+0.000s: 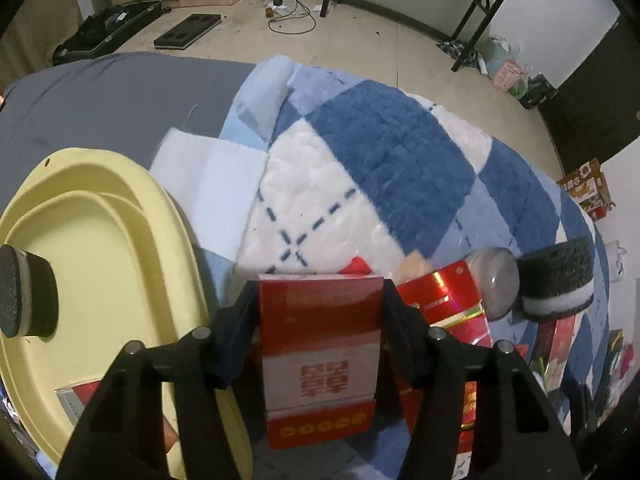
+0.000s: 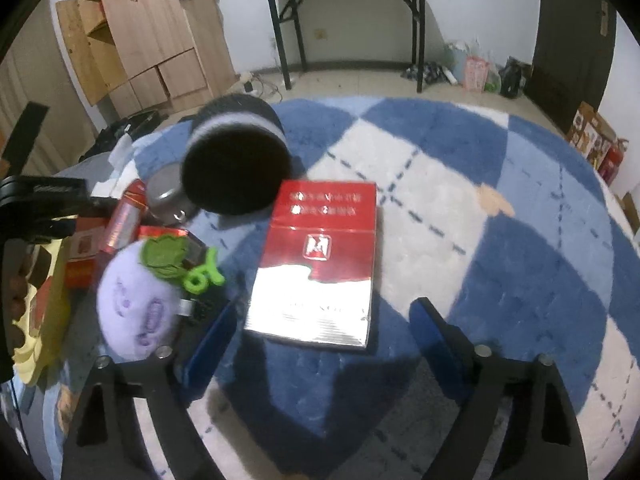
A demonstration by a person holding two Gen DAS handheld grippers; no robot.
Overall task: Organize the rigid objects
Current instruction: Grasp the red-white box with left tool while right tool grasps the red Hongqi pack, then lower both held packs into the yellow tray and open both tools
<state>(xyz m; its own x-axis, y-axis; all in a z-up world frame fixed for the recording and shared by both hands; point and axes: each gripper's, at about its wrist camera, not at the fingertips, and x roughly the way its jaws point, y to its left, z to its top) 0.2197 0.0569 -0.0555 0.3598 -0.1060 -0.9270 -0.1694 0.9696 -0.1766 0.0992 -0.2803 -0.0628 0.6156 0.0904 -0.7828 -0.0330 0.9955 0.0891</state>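
Note:
My left gripper (image 1: 319,312) is shut on a red and white box (image 1: 319,356) with a red double-happiness sign, held above the blanket beside a pale yellow tray (image 1: 132,264). My right gripper (image 2: 322,328) is open, its jaws wide apart just short of a red and silver box (image 2: 316,264) that lies flat on the blue and white checked blanket (image 2: 460,200). A shiny red box (image 1: 444,296) lies to the right of the held box. More red boxes (image 2: 122,220) lie at the left in the right wrist view.
A black and white sponge roller (image 2: 236,160) and a grey metal cup (image 2: 166,196) stand behind the boxes. A purple plush toy (image 2: 136,308) with green leaves lies at the left. The roller (image 1: 556,280) and cup (image 1: 494,280) also show in the left wrist view. A black puck (image 1: 24,292) rests in the tray.

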